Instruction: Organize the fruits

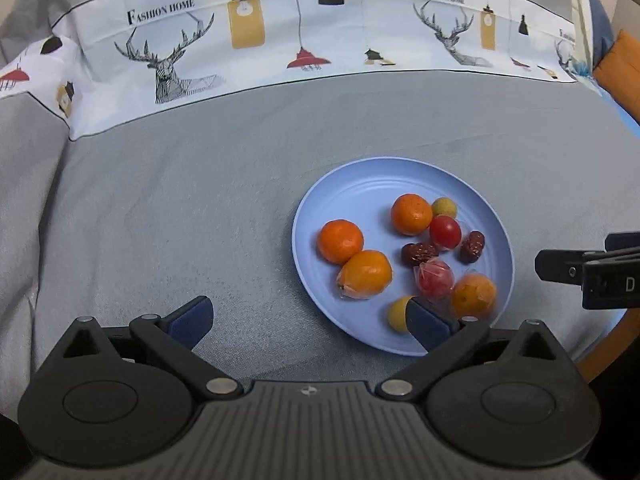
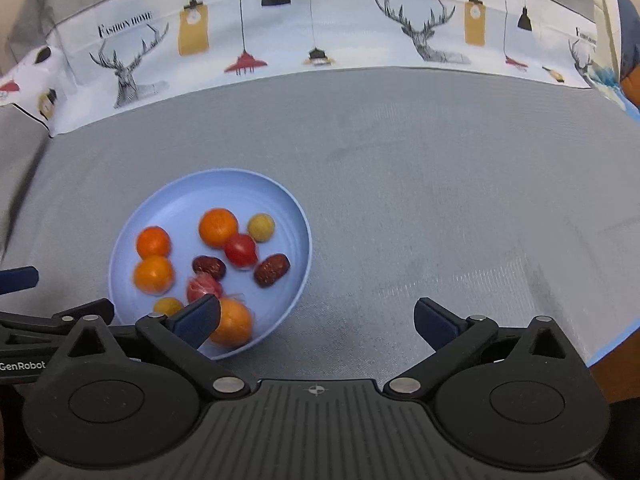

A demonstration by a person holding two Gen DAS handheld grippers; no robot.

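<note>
In the left wrist view, your left gripper [image 1: 308,322] is spread wide and holds nothing. The blue plate [image 1: 352,188] of fruits sits right of centre; one date [image 1: 419,254] lies with its long axis horizontal.

In the right wrist view, your right gripper [image 2: 316,320] is also spread and empty. The plate [image 2: 224,178] is at lower left; a date [image 2: 272,270] points toward the upper right.

A plate [image 1: 320,216] sits on the desk [image 1: 180,200], holding oranges [image 1: 340,241], tomatoes [image 1: 445,231], dates [image 1: 419,254] and smaller fruit together (all touching or nearly so). A printed cloth [image 1: 280,40] runs behind it along the desk's far edge.
</note>
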